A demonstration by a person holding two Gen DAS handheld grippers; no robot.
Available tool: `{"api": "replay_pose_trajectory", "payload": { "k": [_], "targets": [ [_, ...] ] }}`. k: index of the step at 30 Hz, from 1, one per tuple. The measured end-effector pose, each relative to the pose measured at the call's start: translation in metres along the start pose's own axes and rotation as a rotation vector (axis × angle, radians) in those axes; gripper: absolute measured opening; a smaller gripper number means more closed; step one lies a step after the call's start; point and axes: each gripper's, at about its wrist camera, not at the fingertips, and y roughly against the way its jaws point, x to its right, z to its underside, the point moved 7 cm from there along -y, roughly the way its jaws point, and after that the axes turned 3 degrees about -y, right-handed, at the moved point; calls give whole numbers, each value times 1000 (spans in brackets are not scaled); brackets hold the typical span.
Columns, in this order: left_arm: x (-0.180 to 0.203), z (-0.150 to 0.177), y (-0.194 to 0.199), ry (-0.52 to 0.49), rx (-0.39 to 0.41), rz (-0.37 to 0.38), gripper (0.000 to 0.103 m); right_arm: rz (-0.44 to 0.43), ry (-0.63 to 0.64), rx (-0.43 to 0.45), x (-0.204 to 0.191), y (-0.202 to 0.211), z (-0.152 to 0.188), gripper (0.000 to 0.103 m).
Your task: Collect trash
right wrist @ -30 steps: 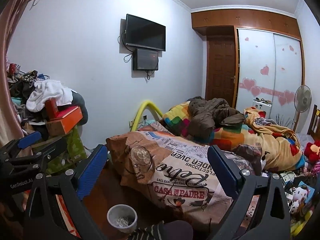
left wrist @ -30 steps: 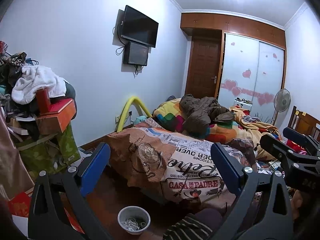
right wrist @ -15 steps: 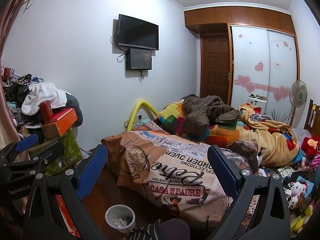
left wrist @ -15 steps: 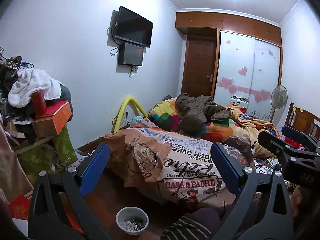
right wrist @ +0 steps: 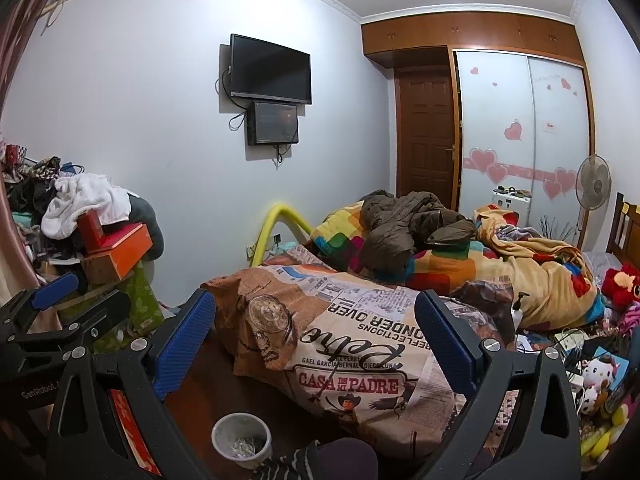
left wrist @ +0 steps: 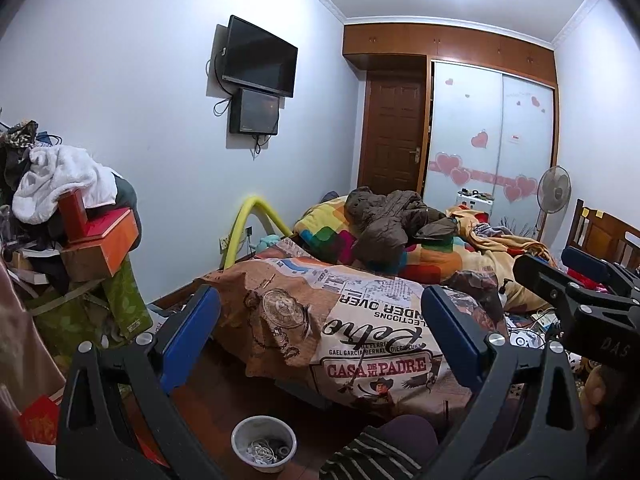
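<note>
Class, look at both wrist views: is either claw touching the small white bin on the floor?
Apart. In both wrist views the left claw and right claw hang open in the air, with the white bin on the floor below them.

Left tool (left wrist: 320, 332): black triangular frame with cut-out holes, blue ribbed pads (left wrist: 188, 336), silver screws at finger bases. Right tool (right wrist: 314, 332): same build; white letters "DAS" on its body in left view. Left body shows "GenRobot". Striped sock (left wrist: 372, 456), dark toe.

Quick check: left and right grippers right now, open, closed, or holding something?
Left gripper: open, holding nothing.
Right gripper: open, holding nothing.
</note>
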Motion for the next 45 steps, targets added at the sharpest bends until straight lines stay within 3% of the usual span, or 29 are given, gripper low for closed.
{"api": "replay_pose_trajectory", "payload": {
  "k": [45],
  "targets": [
    [-1,-9,7,-11,13,28,101,8,-11,4,0,4,-3,100]
  ]
}}
